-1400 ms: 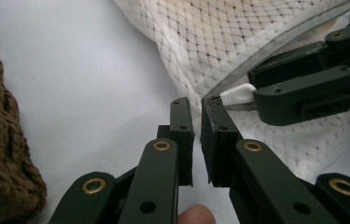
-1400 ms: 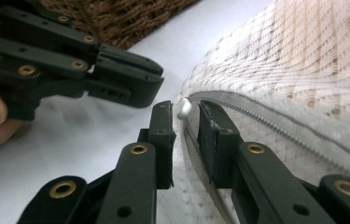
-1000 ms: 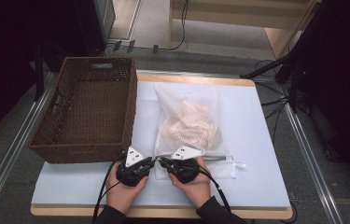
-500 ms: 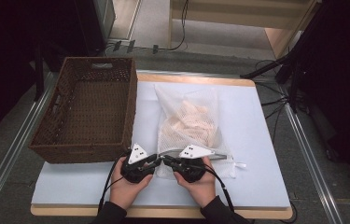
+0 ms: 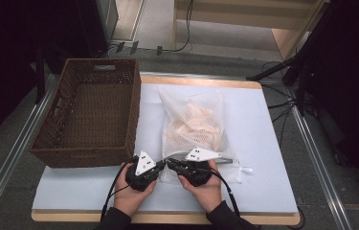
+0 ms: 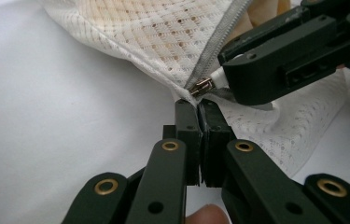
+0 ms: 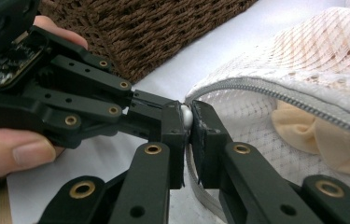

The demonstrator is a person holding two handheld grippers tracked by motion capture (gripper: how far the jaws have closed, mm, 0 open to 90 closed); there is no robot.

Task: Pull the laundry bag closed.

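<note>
Left tool (image 6: pixel 199 109): closing just now, clamped on mesh bag (image 5: pixel 196 124) corner beside zipper pull (image 6: pixel 202 86). Right tool (image 7: pixel 187 122): clamped on pull's white tab, touching bag.

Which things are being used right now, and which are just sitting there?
Being used:
- mesh bag, with peach cloth inside
- zipper pull, pinched by the right gripper
- left gripper, shut on the bag's corner

Just sitting there:
- wicker basket
- cables on the floor

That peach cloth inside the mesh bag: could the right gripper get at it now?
Probably not yet. The right gripper is shut on the zipper pull, and the peach cloth lies under the mesh bag behind the mouth, which gapes only a little.
</note>
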